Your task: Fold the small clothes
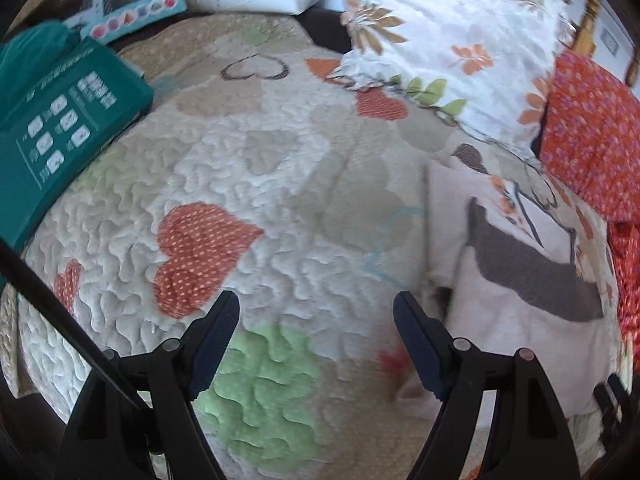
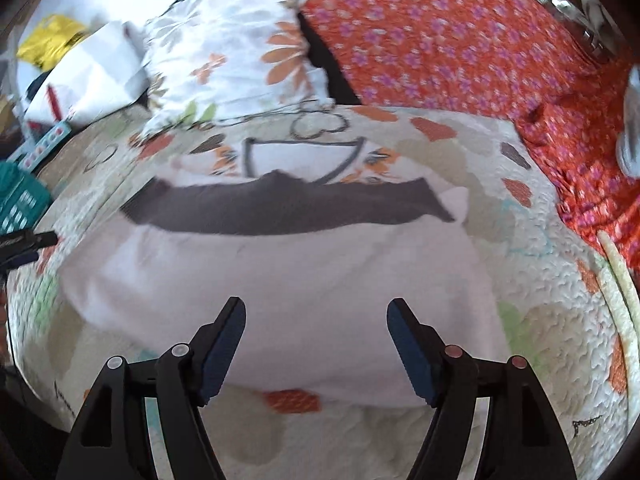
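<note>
In the left wrist view the left tool (image 1: 316,308) hung open and empty over the quilt (image 1: 280,168), the pale garment (image 1: 520,320) at lower right. Only the right view showed the right tool (image 2: 316,312), open, empty, above the whole garment (image 2: 300,272), the red floral cloth (image 2: 460,48) beyond.

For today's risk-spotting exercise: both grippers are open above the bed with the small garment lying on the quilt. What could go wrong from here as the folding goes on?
1. The left gripper hangs over bare quilt, beside the garment; closing there would likely pinch quilt.
2. The right gripper could catch quilt along with the thin white garment.
3. The grey sleeves already folded across may slip when lifted.
</note>
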Demonstrator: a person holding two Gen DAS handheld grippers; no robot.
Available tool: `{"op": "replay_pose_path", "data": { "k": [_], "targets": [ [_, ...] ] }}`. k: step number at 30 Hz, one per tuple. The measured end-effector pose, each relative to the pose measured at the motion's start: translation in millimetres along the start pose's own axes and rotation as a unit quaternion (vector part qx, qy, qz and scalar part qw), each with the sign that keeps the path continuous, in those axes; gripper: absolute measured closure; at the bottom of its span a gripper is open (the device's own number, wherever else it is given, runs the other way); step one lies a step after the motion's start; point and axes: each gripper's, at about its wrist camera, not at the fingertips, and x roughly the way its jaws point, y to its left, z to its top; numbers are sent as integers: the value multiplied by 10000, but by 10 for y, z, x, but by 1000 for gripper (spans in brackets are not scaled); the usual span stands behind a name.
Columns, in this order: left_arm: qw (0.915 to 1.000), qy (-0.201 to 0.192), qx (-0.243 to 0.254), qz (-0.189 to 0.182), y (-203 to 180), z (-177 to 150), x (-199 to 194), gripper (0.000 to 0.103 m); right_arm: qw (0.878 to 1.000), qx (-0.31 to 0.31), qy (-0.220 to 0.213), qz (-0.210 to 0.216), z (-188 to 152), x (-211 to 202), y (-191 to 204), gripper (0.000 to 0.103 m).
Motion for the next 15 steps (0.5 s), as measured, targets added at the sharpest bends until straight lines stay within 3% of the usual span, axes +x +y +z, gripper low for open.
{"op": "replay_pose_path", "data": {
  "k": [4,10,15],
  "targets": [
    [9979,87,-576,-297,201,101,-8,25,9972,-700,56,268,33,37,518,25],
    [9969,-12,-717,-326,320,179,-84,25,9819,-1671,291,840,-10,259,1365,25],
    [9944,37,-935,-490,497,166,-107,25,9769,-1810,391,1069,88,395,1699,25]
  ]
}}
